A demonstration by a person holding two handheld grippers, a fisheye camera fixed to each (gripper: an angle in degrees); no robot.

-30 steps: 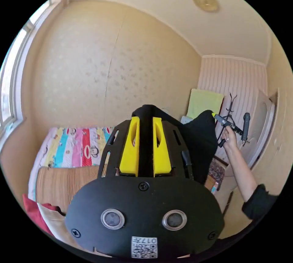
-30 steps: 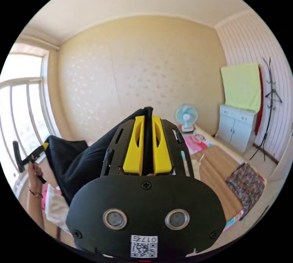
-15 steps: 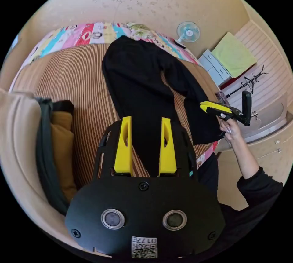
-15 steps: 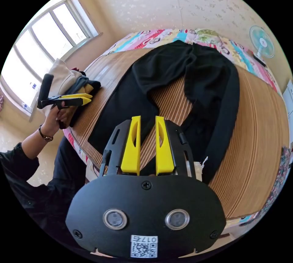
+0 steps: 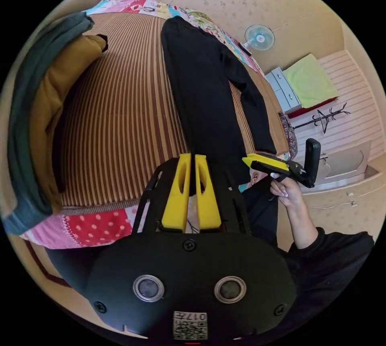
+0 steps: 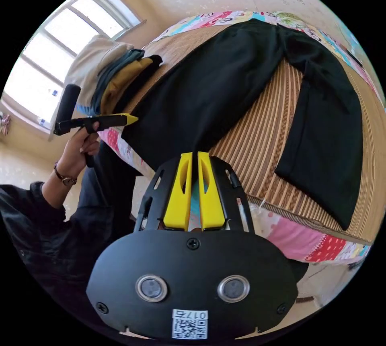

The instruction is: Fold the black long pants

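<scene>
While the black long pants [image 5: 205, 93] lie spread flat on the striped mat [image 5: 120, 121] of the bed, the left hand-held gripper [image 5: 189, 157] hangs just off the near edge of the mat, its yellow jaws drawn almost together with only a thin slit between them and nothing caught in it. Ahead of its tips one leg's cuff reaches the mat's edge, and the garment runs straight away from this hand-held gripper, long axis toward the far wall, waistband at the far end by the patterned bed cover [image 5: 132, 4]. The second leg splays off to that gripper's right and ends near the right hand-held gripper [image 5: 247, 160], which a hand [image 5: 283, 193] holds beside that cuff; whether it touches the cloth cannot be told. In the right gripper view, the right hand-held gripper [image 6: 192, 156] likewise has its jaws nearly closed and empty, poised over the bed's edge between the two cuffs, with the pants [image 6: 249, 80] fanning away from it. To its left the left hand-held gripper [image 6: 130, 119] points at the nearer cuff, and a pile of folded clothes [image 6: 108, 72] sits beyond it.
</scene>
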